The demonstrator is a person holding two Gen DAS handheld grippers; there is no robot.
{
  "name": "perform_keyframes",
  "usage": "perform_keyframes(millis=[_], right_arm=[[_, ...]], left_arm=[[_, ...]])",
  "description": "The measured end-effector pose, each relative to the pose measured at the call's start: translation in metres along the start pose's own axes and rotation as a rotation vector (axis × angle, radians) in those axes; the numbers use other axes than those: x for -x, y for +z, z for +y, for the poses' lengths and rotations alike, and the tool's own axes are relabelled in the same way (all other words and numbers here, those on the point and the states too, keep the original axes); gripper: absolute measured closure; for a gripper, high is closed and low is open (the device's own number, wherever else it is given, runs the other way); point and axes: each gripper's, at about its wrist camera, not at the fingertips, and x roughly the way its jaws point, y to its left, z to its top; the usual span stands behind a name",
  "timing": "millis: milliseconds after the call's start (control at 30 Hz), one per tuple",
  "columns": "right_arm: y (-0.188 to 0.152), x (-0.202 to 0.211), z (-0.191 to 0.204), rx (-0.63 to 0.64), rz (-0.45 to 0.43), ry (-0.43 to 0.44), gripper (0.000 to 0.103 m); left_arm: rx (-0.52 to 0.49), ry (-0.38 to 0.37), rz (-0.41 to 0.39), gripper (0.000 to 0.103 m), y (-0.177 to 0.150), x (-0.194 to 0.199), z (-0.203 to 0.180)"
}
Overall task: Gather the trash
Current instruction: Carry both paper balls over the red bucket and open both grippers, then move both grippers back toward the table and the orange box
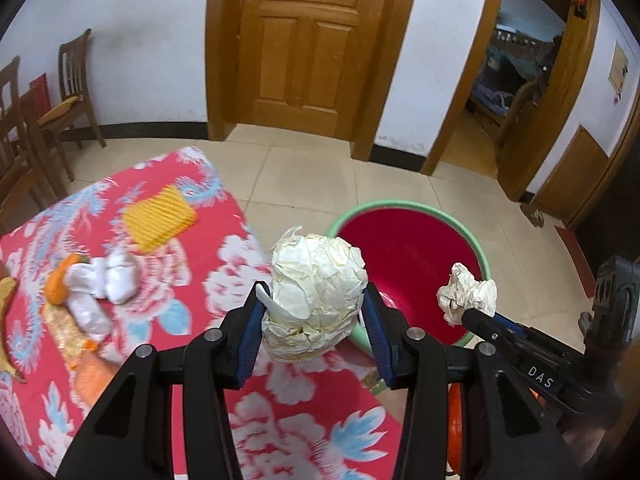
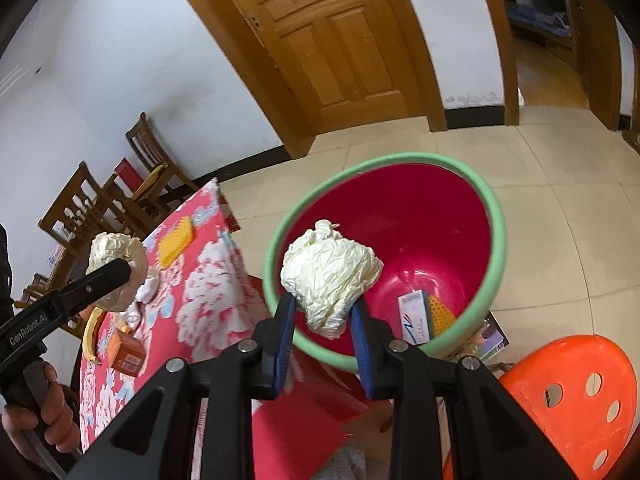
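Left tool: I see black arms with blue pads.
Right tool: same from here, black with blue pads.
Large paper ball: creamy white, crinkled.
Small paper wad: pale cream.
Bucket: deep red inside, mint-green rim.
Carton in the bucket: white with blue lettering.
Tabletop: I read a red cloth with white flowers and light-blue leaves.
Sponge: yellow, ribbed.
Box: orange.
Stool: bright orange.
Door: honey-brown wood.
Floor: beige tiles.
Walls: white, black skirting.
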Motion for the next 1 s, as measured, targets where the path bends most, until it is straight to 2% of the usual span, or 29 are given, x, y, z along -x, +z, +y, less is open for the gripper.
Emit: perform_keyframes(millis=[433,500,667,733,1000], right_arm=[[0.007,-0.02,-0.041,-0.048,0.041,-0.048,0.069],[0.007,-0.023,-0.044,-0.051,0.047,-0.049,0.068],[0.007,-0.028,-0.048,-0.057,0.058,-0.05,0.066],[0.007,-0.028,-0.049,-0.065,0.059,-0.052,0.061],[0.008,-0.026,-0.047,-0.081,0.056,-0.048,0.052]], left_arm=[[-0.04,-0.031,0.089,0.055,0.0,-0.071,-0.034],[-0.045,-0.039,0.093,0.054,0.001,-0.074,-0.037],[-0.071,-0.065,0.085,0.042,0.002,-0.077,-0.044],[-0.08,-0.061,0.081,0.038,0.002,-0.076,-0.047],[-0.052,-0.022,0.067,0.037,-0.001,-0.057,-0.035]])
